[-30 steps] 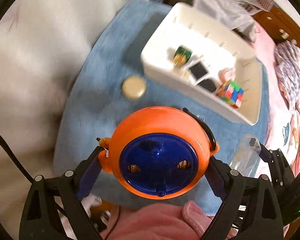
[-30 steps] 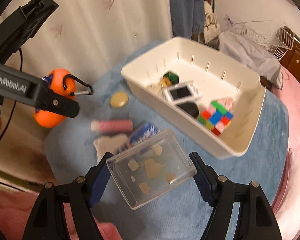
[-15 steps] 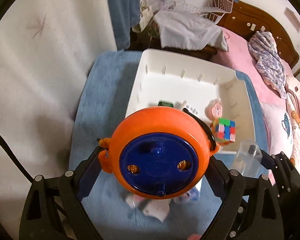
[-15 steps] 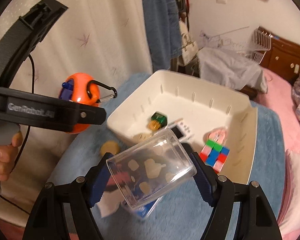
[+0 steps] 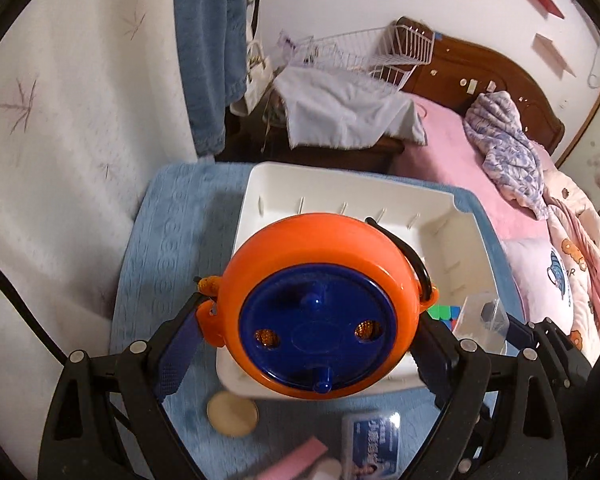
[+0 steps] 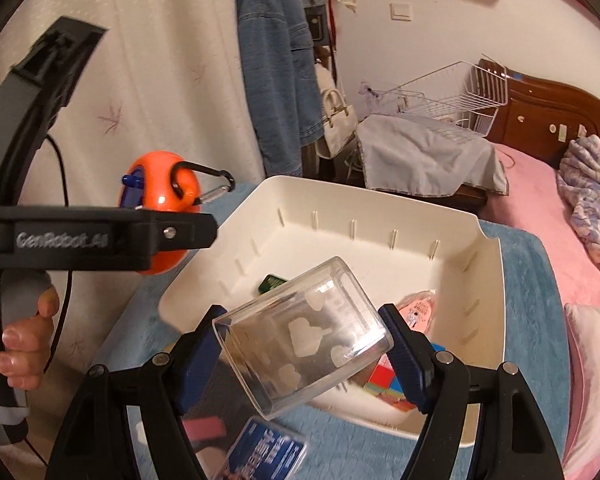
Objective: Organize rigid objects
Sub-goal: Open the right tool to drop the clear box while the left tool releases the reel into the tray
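A pale cream curtain with faint starburst marks (image 5: 60, 120) hangs at the left. Beside it hangs a blue denim jacket (image 6: 276, 72). A white wire basket (image 5: 384, 54) sits above a crumpled white cloth (image 5: 348, 114). A dark wooden headboard (image 5: 488, 76) backs a pink bed (image 5: 480, 168) with a lilac floral blanket (image 5: 508, 148).

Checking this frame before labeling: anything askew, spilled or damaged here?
Nothing spilled or damaged. The clear plastic box sits tilted in the right gripper, while the left gripper clamps the orange ball-shaped toy. A beige round disc, a pink bar and a blue packet lie on the blue cloth outside the white bin.
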Tool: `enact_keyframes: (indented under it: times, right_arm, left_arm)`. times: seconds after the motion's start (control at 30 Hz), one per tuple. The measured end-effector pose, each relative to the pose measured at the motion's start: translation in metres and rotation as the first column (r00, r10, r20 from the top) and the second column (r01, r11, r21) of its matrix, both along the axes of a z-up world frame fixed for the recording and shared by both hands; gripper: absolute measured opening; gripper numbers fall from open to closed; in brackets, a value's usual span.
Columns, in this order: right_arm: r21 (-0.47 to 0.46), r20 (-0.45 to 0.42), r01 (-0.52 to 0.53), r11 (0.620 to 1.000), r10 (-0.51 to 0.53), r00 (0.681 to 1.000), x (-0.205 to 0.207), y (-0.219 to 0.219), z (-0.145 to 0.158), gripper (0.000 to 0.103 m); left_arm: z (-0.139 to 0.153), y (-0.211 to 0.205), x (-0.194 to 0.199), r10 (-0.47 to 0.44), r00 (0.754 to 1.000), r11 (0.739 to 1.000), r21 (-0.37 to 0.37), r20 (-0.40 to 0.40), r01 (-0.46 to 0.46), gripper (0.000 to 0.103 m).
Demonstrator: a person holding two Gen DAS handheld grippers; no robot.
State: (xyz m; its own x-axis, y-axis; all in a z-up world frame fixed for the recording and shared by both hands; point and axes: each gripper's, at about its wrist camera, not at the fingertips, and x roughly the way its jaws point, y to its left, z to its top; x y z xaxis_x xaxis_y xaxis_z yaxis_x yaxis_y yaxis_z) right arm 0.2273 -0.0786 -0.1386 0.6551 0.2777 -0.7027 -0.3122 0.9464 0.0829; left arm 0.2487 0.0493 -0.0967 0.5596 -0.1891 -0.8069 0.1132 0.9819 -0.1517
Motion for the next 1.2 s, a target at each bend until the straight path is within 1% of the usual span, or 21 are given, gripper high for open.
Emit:
enact_keyframes:
  times: [0.1,0.17,0.3,0.33,0.43,0.53,0.77,0.87,1.0,1.2]
  right_arm:
    - [0.005,-0.005,0.027,1.000,-0.027,1.000,0.008,-0.004,-0.003,0.077]
    - [0.016,-0.016,0.045,0.999,-0.045,0.999,0.012,-0.008,-0.005,0.077]
    - [0.038,-0.062,0.082,0.996,-0.079,0.995,0.018,-0.016,-0.010,0.078]
    - [0.049,-0.081,0.091,0.995,-0.087,0.993,0.019,-0.018,-0.012,0.081]
    - [0.078,-0.107,0.127,0.989,-0.118,0.987,0.018,-0.025,-0.013,0.081]
    - [0.094,-0.133,0.160,0.983,-0.147,0.980,0.016,-0.030,-0.014,0.081]
    - [0.122,-0.159,0.223,0.967,-0.203,0.966,0.003,-0.040,-0.006,0.081]
    - [0.136,-0.160,0.238,0.962,-0.216,0.963,-0.005,-0.042,0.001,0.081]
    - [0.152,-0.166,0.258,0.954,-0.232,0.958,-0.017,-0.043,0.009,0.082]
    - [0.165,-0.170,0.283,0.945,-0.255,0.952,-0.034,-0.044,0.016,0.082]
  left_arm:
    - [0.000,-0.001,0.001,-0.006,1.000,1.000,0.020,0.022,0.006,0.093]
    - [-0.002,-0.001,0.003,-0.007,1.000,1.000,0.030,0.021,0.007,0.094]
    - [-0.005,0.001,0.005,0.002,1.000,1.000,0.021,-0.012,-0.002,0.094]
    - [-0.006,0.002,0.006,0.007,1.000,1.000,0.017,-0.025,-0.007,0.094]
    - [-0.007,0.006,0.004,0.016,0.999,1.000,-0.008,-0.046,-0.017,0.094]
    - [-0.006,0.007,0.000,0.020,0.999,1.000,-0.007,-0.049,-0.020,0.094]
    - [0.004,0.013,-0.013,0.010,1.000,1.000,0.024,-0.016,-0.009,0.094]
    - [0.008,0.014,-0.013,0.000,1.000,1.000,0.025,-0.004,0.000,0.094]
    - [0.012,0.009,-0.010,-0.029,1.000,0.998,0.058,0.008,0.029,0.094]
    - [0.013,0.005,-0.005,-0.046,0.999,0.998,0.037,0.008,0.046,0.094]
